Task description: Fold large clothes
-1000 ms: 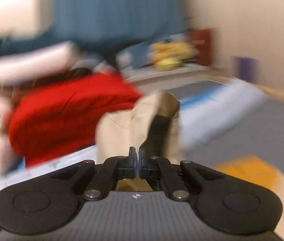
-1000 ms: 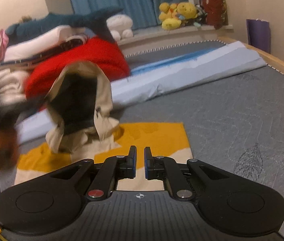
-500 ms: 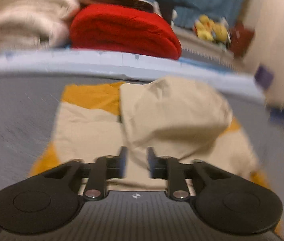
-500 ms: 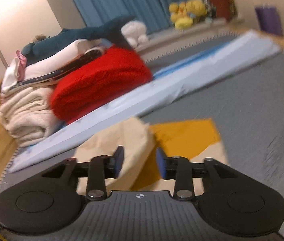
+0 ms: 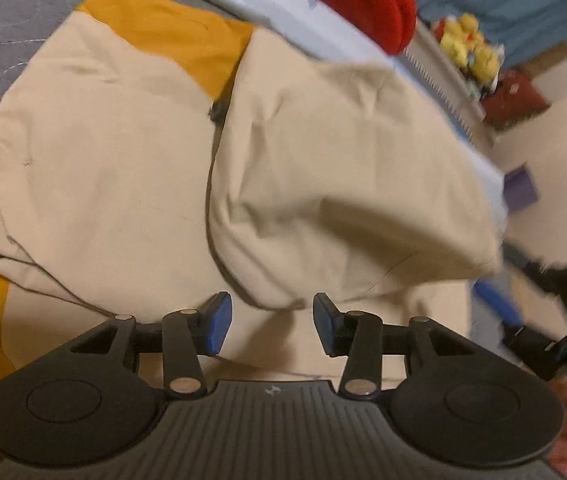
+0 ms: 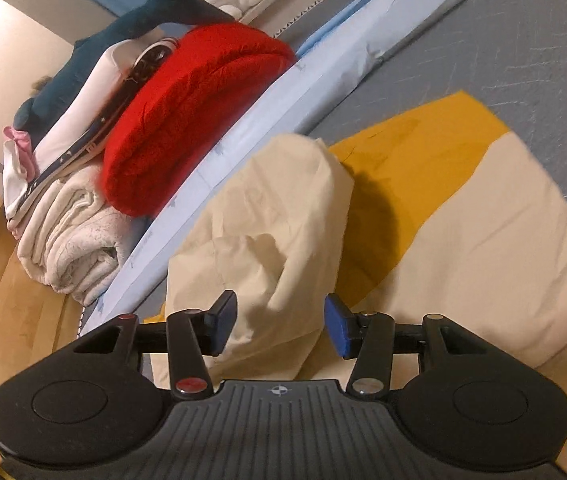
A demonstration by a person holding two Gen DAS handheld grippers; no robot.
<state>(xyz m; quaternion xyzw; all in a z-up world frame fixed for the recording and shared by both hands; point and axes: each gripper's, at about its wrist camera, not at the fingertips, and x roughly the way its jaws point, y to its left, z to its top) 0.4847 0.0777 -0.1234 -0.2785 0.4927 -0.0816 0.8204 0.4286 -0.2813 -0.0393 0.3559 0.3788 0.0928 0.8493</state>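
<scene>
Left wrist view: your left tongs (image 5: 269, 322) are parting, pads clear of cloth. The garment (image 5: 323, 168), beige with mustard panels, lies on the grey bed (image 5: 7, 12), one beige flap folded over.

Right wrist view: your right tongs (image 6: 280, 326) are parting too, nothing gripped. The garment (image 6: 495, 240) lies beside a red blanket (image 6: 187, 120).

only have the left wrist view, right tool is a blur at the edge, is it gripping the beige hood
Observer: No. The right tool has its jaws opening; the beige hood shows between them, not pinched.
Operator: what's beside the red blanket, it's cut off for me
Observer: A rolled cream blanket lies right against the red blanket.
Operator: anything on top
Observer: Folded white clothes, with a dark teal plush above them.
</scene>
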